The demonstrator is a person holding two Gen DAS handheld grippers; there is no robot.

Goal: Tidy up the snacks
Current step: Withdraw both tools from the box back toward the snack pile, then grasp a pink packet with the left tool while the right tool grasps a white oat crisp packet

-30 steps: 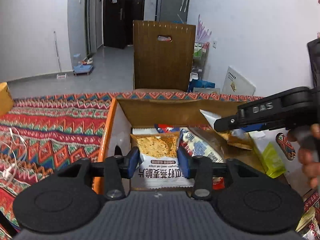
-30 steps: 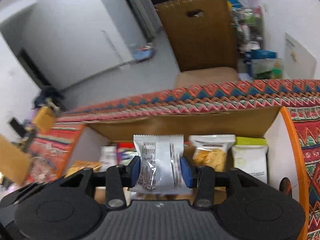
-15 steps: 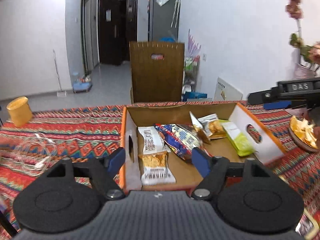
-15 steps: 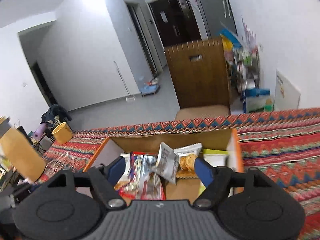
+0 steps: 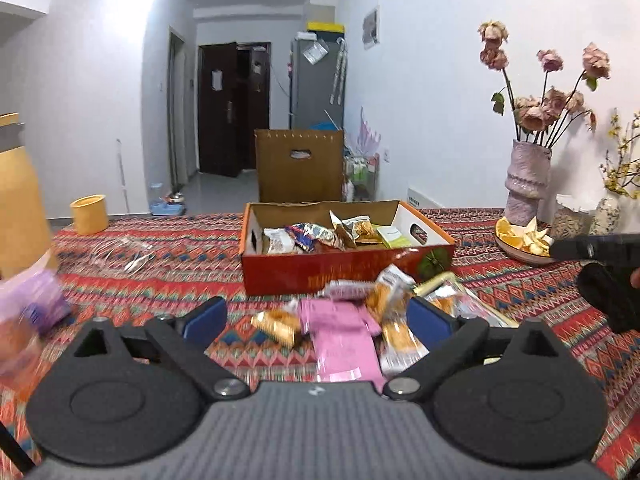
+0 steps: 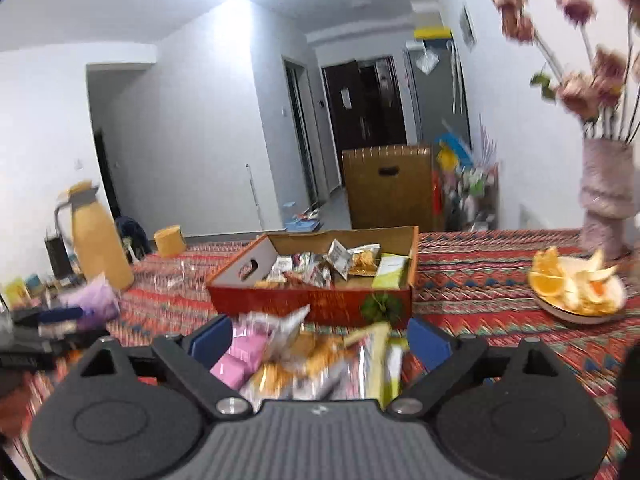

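An orange cardboard box [image 5: 348,272] [image 6: 312,300] stands on the patterned tablecloth and holds several snack packets [image 5: 320,234] [image 6: 332,260]. A loose pile of packets lies in front of it, among them a pink packet [image 5: 344,336] [image 6: 240,356] and cracker packs [image 5: 396,336]. My left gripper [image 5: 316,320] hovers over this pile, its jaws opening wide, nothing pressed between the pads. My right gripper [image 6: 320,338] is above the same pile, jaws also opening, holding nothing. The right gripper also shows at the right edge of the left wrist view [image 5: 600,264].
A plate of orange slices [image 5: 520,240] [image 6: 576,288] and a vase of dried flowers [image 5: 524,184] stand at the right. A yellow cup [image 5: 90,214], a tan thermos jug [image 6: 100,240] and a purple bag [image 5: 36,300] sit at the left. A wooden chair [image 5: 300,168] is behind the table.
Both grippers let go of their snack packets inside the box, opened wide, and pulled back toward the near side. The loose pile in front of the box has come into view.
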